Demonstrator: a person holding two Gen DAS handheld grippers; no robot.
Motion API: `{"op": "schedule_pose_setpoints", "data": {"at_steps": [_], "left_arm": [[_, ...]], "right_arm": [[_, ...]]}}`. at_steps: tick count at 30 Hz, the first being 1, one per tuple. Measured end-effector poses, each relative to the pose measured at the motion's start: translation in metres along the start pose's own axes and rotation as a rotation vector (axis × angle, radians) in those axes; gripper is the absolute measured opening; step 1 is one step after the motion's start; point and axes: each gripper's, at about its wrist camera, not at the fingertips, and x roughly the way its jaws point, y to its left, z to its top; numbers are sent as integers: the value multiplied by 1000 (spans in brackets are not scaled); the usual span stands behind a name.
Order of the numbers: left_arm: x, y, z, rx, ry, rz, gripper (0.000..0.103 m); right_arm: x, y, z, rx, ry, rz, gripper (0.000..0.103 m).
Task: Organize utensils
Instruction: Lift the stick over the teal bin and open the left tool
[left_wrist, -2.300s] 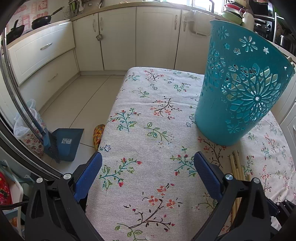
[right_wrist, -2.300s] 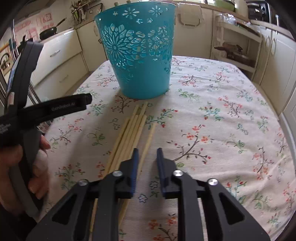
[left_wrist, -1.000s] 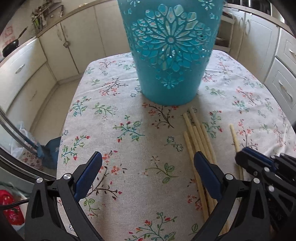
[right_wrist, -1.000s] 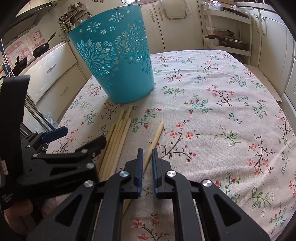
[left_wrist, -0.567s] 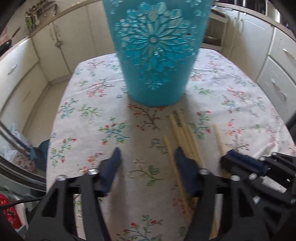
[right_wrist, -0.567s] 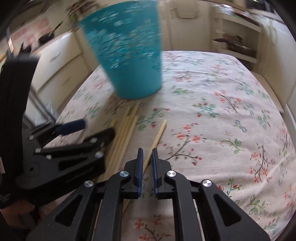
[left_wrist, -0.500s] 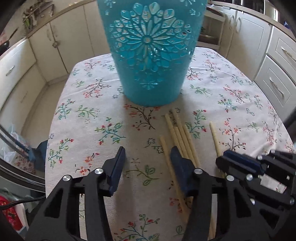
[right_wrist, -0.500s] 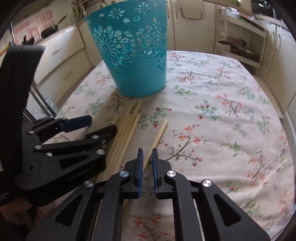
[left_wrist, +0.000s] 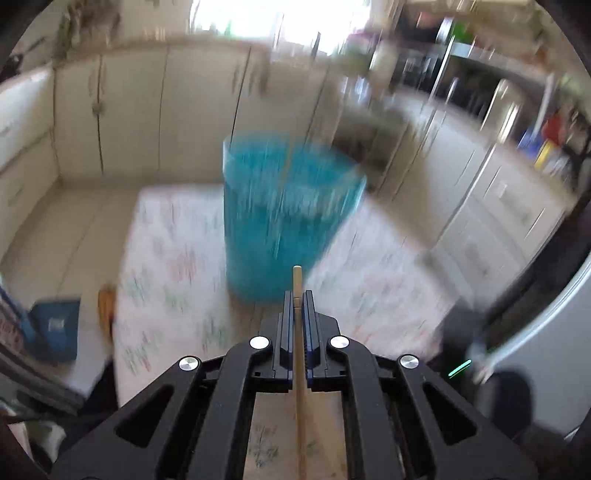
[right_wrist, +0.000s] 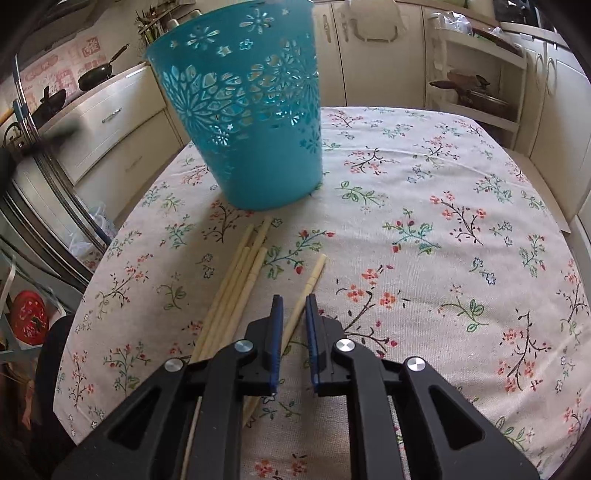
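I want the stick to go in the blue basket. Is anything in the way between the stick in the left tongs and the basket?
Nothing visible is in the way. The left tongs are shut on one chopstick, and its tip points at the blue basket straight ahead, with only open air between them. The left view is blurry, so small things could be missed.

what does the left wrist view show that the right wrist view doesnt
Only the left wrist view shows the left gripper shut on one chopstick, lifted and aimed toward the basket; the picture is motion-blurred.

Only the right wrist view shows the right gripper, slightly open around a lone chopstick on the table, beside a bundle of chopsticks.

Both show the teal basket standing on the floral tablecloth.
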Motion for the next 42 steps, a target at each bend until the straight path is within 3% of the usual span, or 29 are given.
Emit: {"op": "schedule_pose_setpoints", "data": {"at_steps": [4,10,15,20,23,27,34,36,38,40,42], "left_arm": [[-47,-15,57,13,-210,-30,4],[-62,-32,118,42,-381,-16,4],[-40,-38,158,15,-500,82,4],[-4,-44,169,6,-589,179,4],[26,-45,169,20,-600,240,5],[61,-39,156,24,-549,272,5],[77,-23,125,27,-458,287,6],[70,-19,116,30,-435,285,13],[58,-15,105,25,-434,292,35],[40,-9,91,16,-446,307,51],[17,-1,70,1,-459,337,58]], "right_arm": [[0,-1,-1,9,-3,8,13],[-1,-2,-1,16,-4,13,13],[-1,-6,-1,24,-6,21,13],[-1,-11,-1,41,-6,40,13],[-1,-14,0,51,-5,51,13],[-1,-15,0,60,-4,63,13],[-3,-20,-1,66,-3,73,13],[-2,-20,-1,64,-3,72,14],[-2,-18,-1,60,-4,77,17],[-3,-16,-1,52,-5,77,18],[-3,-15,-1,53,-7,77,19]]}}
